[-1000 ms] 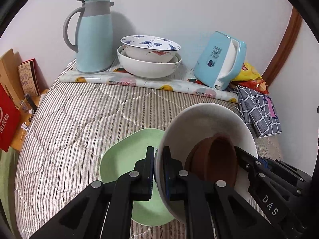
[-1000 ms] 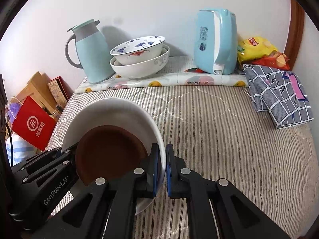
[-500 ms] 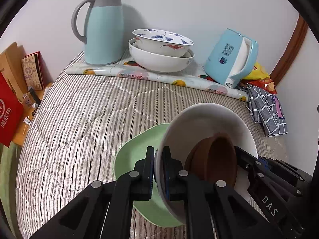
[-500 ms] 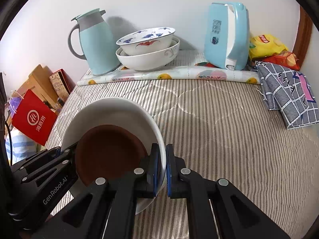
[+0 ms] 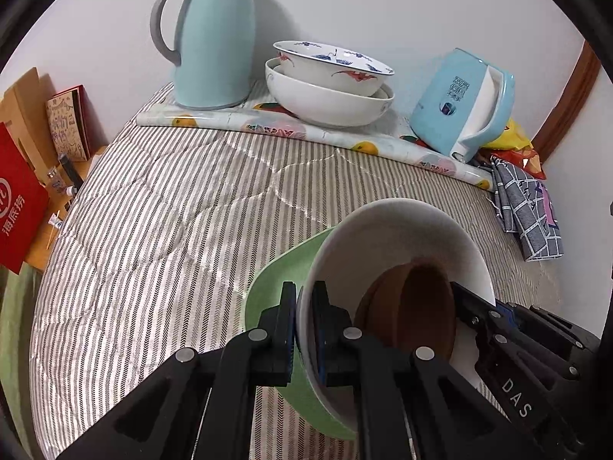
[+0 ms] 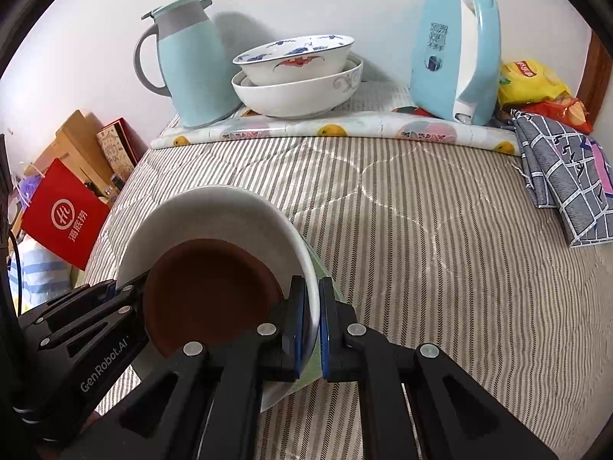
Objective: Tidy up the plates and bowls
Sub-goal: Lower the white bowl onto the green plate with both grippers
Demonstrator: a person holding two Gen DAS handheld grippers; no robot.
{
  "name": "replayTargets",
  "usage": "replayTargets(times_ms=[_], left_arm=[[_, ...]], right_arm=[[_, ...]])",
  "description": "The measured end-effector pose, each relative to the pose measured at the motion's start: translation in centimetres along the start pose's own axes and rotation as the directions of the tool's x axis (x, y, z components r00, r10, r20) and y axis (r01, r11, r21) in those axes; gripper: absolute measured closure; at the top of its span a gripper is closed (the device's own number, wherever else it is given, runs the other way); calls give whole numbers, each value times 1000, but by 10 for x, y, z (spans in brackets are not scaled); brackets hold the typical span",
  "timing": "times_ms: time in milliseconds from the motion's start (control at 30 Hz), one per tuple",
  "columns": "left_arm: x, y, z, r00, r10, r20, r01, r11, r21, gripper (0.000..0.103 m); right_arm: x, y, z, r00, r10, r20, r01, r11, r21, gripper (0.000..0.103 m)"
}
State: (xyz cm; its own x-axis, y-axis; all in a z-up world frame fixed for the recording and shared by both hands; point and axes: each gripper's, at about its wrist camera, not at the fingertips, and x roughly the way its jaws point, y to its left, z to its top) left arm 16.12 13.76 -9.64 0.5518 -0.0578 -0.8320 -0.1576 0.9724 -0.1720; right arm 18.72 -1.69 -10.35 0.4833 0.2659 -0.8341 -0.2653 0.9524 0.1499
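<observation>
- Fingers of the left gripper are clamped on the near rim of the large white ceramic bowl; fingers of the right gripper pinch the opposite rim of that same bowl, so both hold it together above the grey-and-white striped quilted bed cover.
- Readable writing: "DAS" on the right gripper's body in the left wrist view, "GenRobot.AI" on the left gripper's body in the right wrist view, Chinese characters on the red paper bag beside the bed and on the light blue electric kettle; the yellow snack packet carries a logo too small to read surely.
- Compared with a second earlier, the pale green plate has shifted from left of the held bowl to mostly beneath it, and the back row appears larger and higher in both views.
- White bowl is tilted, glossy and plain, with a smaller dark brown bowl nested inside it.
- At the back, a blue-and-red patterned bowl sits stacked in a wider white bowl on a fruit-print mat, beside a light blue jug with a grey handle.
</observation>
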Motion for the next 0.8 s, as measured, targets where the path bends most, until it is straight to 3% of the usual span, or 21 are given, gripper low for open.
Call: replayTargets(times_ms=[800], left_arm=[[22,13,-2,999,8,-54,-8,1000,-15,94]], right_arm=[[28,5,1,998,7,-63,-7,1000,-6,96]])
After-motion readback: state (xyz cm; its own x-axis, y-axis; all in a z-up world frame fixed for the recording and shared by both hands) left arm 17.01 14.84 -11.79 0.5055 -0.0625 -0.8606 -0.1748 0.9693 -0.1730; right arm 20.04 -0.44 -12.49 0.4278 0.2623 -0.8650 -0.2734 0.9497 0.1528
